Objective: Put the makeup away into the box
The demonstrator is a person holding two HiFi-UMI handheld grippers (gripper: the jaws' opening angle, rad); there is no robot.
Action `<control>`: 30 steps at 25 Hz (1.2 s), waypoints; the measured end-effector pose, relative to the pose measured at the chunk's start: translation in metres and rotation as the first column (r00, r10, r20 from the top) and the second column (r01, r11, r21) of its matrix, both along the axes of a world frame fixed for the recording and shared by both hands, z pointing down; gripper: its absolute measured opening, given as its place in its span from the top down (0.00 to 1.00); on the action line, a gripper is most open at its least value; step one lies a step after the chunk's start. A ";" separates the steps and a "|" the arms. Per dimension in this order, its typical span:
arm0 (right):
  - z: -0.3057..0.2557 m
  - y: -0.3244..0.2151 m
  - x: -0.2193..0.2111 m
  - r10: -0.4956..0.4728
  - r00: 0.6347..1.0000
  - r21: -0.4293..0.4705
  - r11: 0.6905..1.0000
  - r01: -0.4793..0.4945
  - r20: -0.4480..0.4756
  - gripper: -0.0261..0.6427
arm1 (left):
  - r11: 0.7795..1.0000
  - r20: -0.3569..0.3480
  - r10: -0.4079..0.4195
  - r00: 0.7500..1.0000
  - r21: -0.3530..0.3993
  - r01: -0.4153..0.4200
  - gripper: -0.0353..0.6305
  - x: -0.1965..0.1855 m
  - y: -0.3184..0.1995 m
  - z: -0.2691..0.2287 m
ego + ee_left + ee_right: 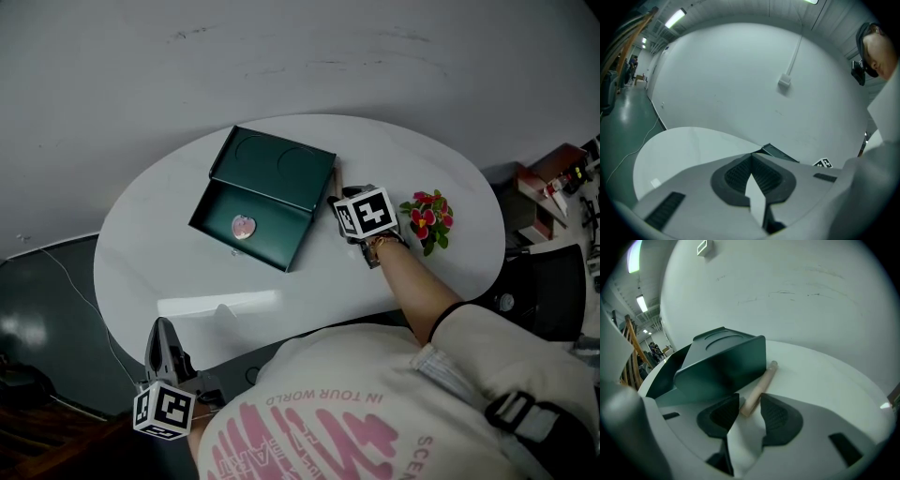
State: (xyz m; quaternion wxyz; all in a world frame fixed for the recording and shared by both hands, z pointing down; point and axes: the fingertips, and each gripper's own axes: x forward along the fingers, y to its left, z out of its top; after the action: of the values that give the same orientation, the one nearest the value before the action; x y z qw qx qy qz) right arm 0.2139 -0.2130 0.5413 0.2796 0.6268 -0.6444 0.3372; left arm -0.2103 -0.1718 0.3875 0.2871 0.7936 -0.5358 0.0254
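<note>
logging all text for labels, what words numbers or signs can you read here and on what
"IN TOUR WORLD", as far as it reads: small pink print on the shirt.
"SCEN", cut off by the frame: same shirt, lower right.
Big pink letters on the shirt: cut off, unreadable.
Marker cubes: square patterns only, no letters.
Wall sign in the right gripper view: too small to read.
Box: no print visible.

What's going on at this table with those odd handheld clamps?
A person holding a gripper in each hand is putting makeup into the open green box on the white table. A pink item already lies inside. The right gripper has one end of a beige makeup stick, lying beside the box, between its open jaws, not yet clamped. The left gripper is shut and empty, held by the person's side.
</note>
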 end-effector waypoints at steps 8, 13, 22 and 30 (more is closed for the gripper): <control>0.000 0.001 0.004 0.033 0.999 -0.004 0.999 -0.033 0.015 0.78 | 1.000 -0.008 0.004 1.000 -0.003 -0.004 0.94 0.000 -0.002 0.002; 0.000 0.006 0.011 0.113 0.992 0.002 0.994 -0.113 0.057 0.82 | 1.000 -0.008 0.004 1.000 -0.001 -0.004 0.94 -0.001 -0.002 0.003; -0.004 0.033 0.023 0.174 0.984 0.008 0.985 -0.174 0.029 0.87 | 0.999 -0.017 0.045 0.999 0.012 -0.045 0.94 0.013 0.005 0.000; -0.006 0.065 0.002 0.150 0.987 -0.016 0.989 -0.149 0.060 0.87 | 0.998 -0.030 0.060 0.998 0.032 -0.059 0.94 0.020 0.030 -0.005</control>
State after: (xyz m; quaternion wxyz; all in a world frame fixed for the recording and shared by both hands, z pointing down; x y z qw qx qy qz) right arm 0.2162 -0.1481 0.5354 0.2371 0.6611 -0.6020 0.3799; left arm -0.1907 -0.1419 0.3826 0.2823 0.8139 -0.5077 0.0133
